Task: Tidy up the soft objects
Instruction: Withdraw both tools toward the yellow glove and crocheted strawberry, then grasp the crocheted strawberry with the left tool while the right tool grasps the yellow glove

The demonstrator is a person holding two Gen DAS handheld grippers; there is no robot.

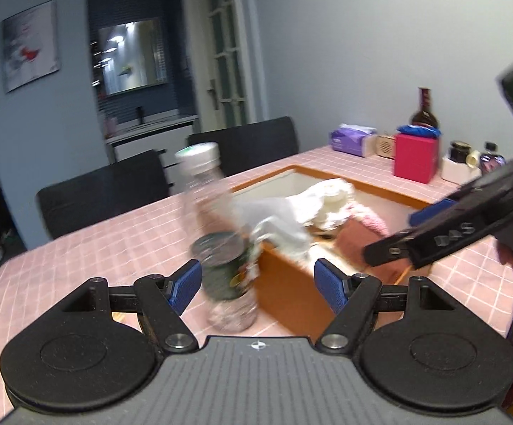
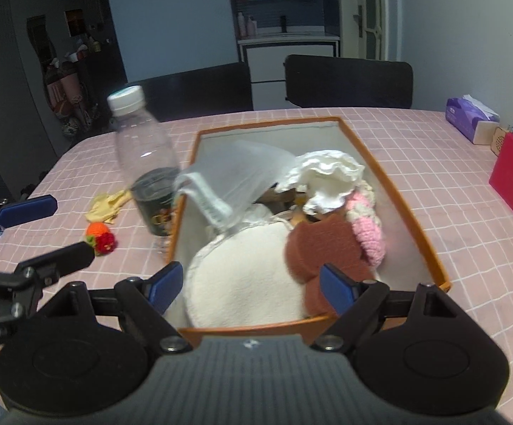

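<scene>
Holding both grippers with jaws apart and gripping nothing, we are keeping the left gripper (image 1: 256, 283) beside a blurred clear bottle (image 1: 214, 233), while the right gripper (image 2: 253, 285) is hovering over the orange box (image 2: 403, 209), where white cloths (image 2: 246, 279), brown pad (image 2: 322, 248) and pink knit (image 2: 366, 226) are lying.

Dim indoor light, bluish cast; motion-blurred bottle (image 1: 217, 233) in left view, sharper right view, fisheye-bent dark corners.
</scene>
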